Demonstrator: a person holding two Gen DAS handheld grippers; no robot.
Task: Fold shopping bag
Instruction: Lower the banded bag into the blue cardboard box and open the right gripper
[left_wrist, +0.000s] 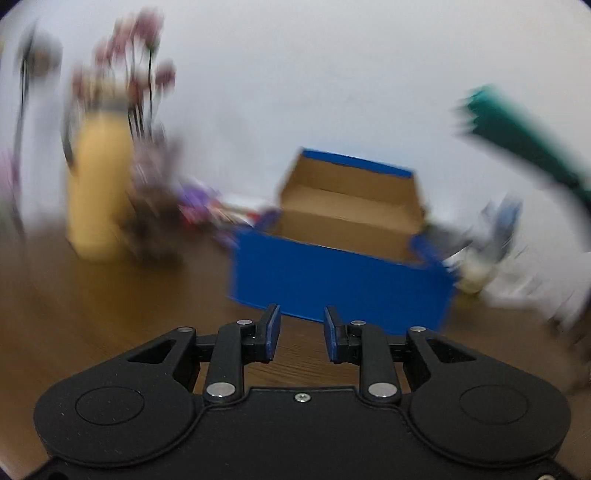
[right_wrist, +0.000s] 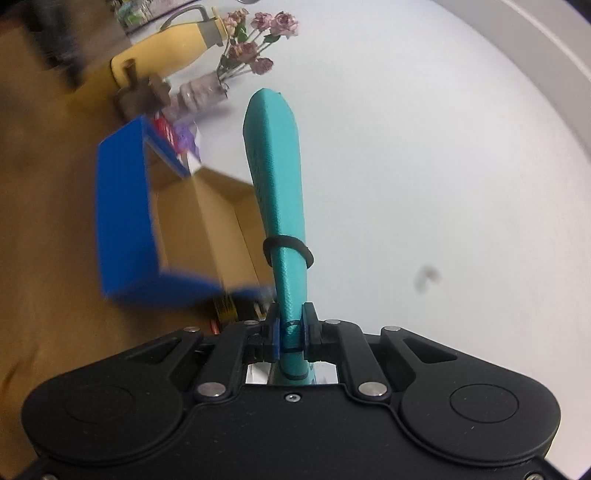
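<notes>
Your right hand-held gripper (right_wrist: 291, 328) is clamped tight on the teal, textured shopping bag (right_wrist: 275, 177), which is rolled into a long, narrow bundle. The bundle runs forward from between the blue pads and stands out past the fingertips, held up in the air in front of the pale wall (right_wrist: 424, 166). A thin black elastic band (right_wrist: 288, 248) circles it partway along, and the far end flares wider than the pinched end.

Just beside the bundle, to its left in the right wrist view, sits the open blue cardboard box (right_wrist: 125, 218) with its plain brown inside showing. It rests on the brown wooden tabletop (right_wrist: 48, 240).

Your left hand-held gripper (left_wrist: 302, 332) is empty, blue pads parted with a clear gap between them, nothing gripped. It hangs above the tabletop (left_wrist: 110, 314), pointing at the blue box (left_wrist: 332, 288), which lies just beyond the fingertips. The left view is heavily blurred. At its right edge you catch the teal bundle (left_wrist: 524, 140) as a smeared streak, high up and well apart from the left fingers.

Behind the box, against the wall, stand a tall yellow bottle (right_wrist: 166, 51) and a vase of dusty pink flowers (right_wrist: 255, 37). Small bits of coloured clutter (right_wrist: 177, 136) lie near the box's far side, too blurred to name.
</notes>
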